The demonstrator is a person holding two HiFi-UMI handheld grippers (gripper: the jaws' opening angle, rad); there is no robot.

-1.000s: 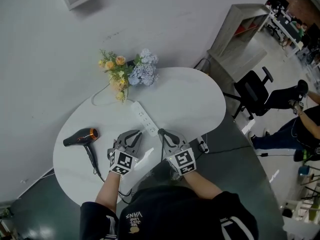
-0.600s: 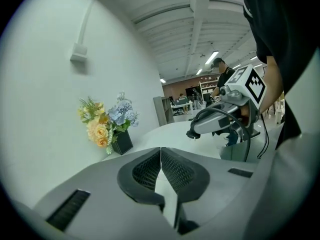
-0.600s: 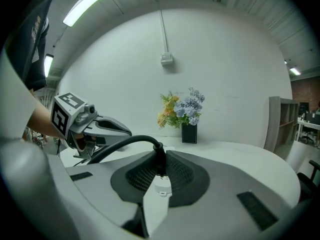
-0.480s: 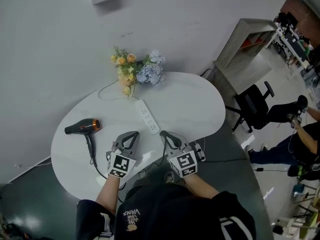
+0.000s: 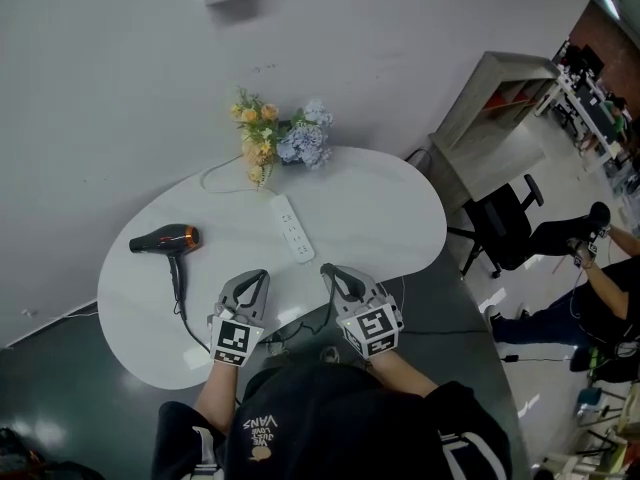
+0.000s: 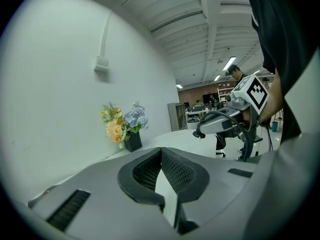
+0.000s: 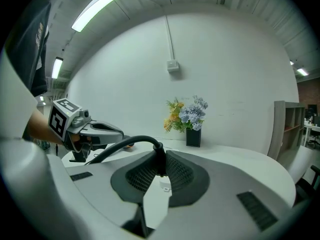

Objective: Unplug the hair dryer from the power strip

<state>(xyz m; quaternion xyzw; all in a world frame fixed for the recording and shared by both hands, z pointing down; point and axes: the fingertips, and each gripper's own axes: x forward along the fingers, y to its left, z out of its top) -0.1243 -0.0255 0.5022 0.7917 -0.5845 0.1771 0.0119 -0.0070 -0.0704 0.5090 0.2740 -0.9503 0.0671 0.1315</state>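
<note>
plug (image 7: 160, 158) of the hair dryer (image 5: 165, 240) is sitting pinched in my right gripper (image 5: 330, 271), off the power strip (image 5: 292, 228) and nearer me, so i'm judging it freed; the dryer is lying left of the strip. my left gripper (image 5: 259, 276) is hovering pressed together, empty, and pads (image 7: 181, 175) are hiding the prongs.

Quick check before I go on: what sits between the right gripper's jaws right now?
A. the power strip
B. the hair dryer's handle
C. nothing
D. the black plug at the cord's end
D: in the right gripper view the right gripper has its pads pinched on the black plug, with the cord arcing off to the left.
</note>
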